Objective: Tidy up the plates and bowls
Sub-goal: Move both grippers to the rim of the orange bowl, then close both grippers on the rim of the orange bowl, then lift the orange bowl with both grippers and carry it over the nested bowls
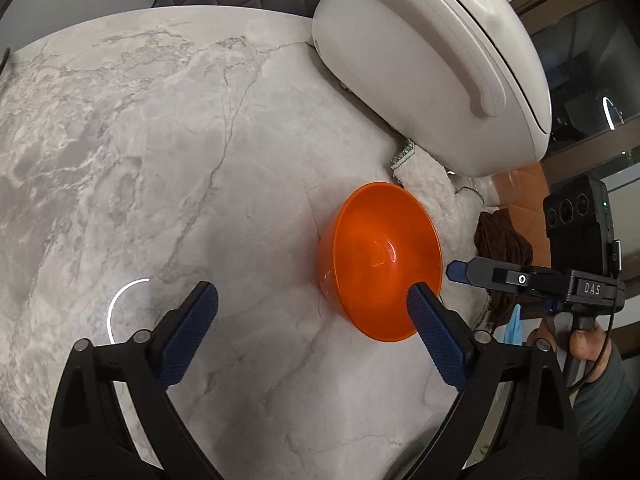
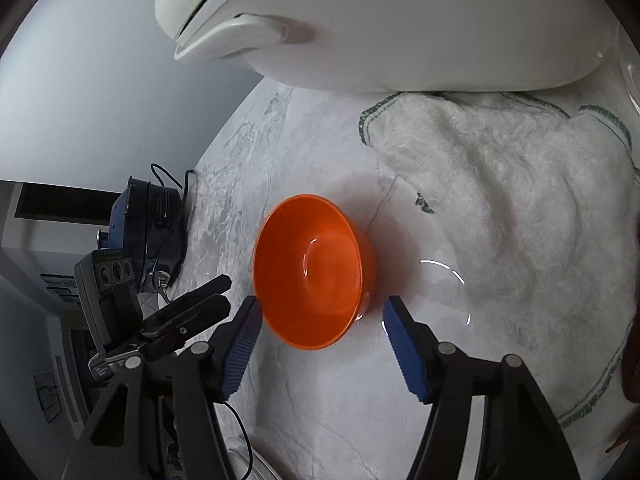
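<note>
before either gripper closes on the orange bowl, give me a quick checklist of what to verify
1. Glossy orange plastic bowl upright on the grey marble table: ok.
2. Bowl empty inside: ok.
3. Right gripper open, rim's near edge just ahead of its fingertips: ok.
4. Left gripper open but off to the bowl's side, only one blue finger overlapping the rim: not ok.
5. Bowl clear of the fluffy white towel and the large white lidded appliance: ok.
6. Whether any finger already touches the bowl: cannot tell.
</note>
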Motion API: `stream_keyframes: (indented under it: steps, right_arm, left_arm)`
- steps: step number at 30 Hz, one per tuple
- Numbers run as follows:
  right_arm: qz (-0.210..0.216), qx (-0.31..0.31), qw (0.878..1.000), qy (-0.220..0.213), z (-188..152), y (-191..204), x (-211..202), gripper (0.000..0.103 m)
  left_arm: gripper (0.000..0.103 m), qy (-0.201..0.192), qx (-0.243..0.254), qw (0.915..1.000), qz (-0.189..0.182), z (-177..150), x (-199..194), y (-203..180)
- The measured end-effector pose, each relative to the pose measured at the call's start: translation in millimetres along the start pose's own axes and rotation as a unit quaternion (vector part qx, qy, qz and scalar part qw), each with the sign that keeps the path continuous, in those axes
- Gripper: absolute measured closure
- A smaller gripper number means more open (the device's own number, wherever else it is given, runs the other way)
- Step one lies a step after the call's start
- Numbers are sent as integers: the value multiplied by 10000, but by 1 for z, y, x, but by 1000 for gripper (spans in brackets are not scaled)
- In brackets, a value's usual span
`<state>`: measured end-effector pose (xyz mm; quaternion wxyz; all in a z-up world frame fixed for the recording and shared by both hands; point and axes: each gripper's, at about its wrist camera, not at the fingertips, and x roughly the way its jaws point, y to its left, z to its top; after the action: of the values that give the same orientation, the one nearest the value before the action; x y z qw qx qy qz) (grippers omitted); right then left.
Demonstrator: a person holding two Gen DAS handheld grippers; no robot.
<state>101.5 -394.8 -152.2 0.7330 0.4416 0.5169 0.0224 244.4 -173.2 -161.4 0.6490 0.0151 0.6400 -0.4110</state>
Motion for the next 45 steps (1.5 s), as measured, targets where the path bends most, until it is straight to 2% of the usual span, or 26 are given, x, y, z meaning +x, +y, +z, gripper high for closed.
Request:
stream_keyframes:
  steps: [1,5,7,10,12,16,17,19,22,25,32,45]
  right_arm:
    - [-15,16,10000,-2,2,-1,3,43]
    - [35,38,10000,31,12,-5,11,44]
    - [-14,-4,10000,81,15,-6,15,45]
    - [-121,-39,9998,174,16,-9,21,45]
    - [-69,-17,9998,175,17,-12,23,52]
    - [-138,18,9996,233,19,-16,30,58]
    - [-159,11,9995,258,19,-17,31,64]
    - [-195,-49,9992,333,18,-17,34,71]
    - [-254,-5,9989,389,18,-21,36,84]
    - [-197,101,9990,398,18,-24,37,85]
    - [-175,176,9988,411,18,-25,38,86]
    - [-186,144,9991,363,4,-10,23,86]
  left_arm:
    - [20,38,-20,10000,-7,3,5,2]
    - [23,120,-64,9999,-72,8,21,6]
    - [37,178,16,9998,-105,9,28,4]
    - [51,277,121,9994,-145,9,36,2]
    - [59,336,147,9992,-155,8,42,0]
    - [60,370,86,9991,-167,6,49,-3]
    - [60,374,83,9991,-189,5,50,-4]
    - [69,384,115,9991,-149,5,52,-6]
    - [77,422,123,9989,-165,6,58,-12]
    - [84,436,111,9988,-196,5,61,-17]
    - [84,459,79,9988,-146,1,67,-26]
    - [84,358,-2,9992,-170,-16,32,-34]
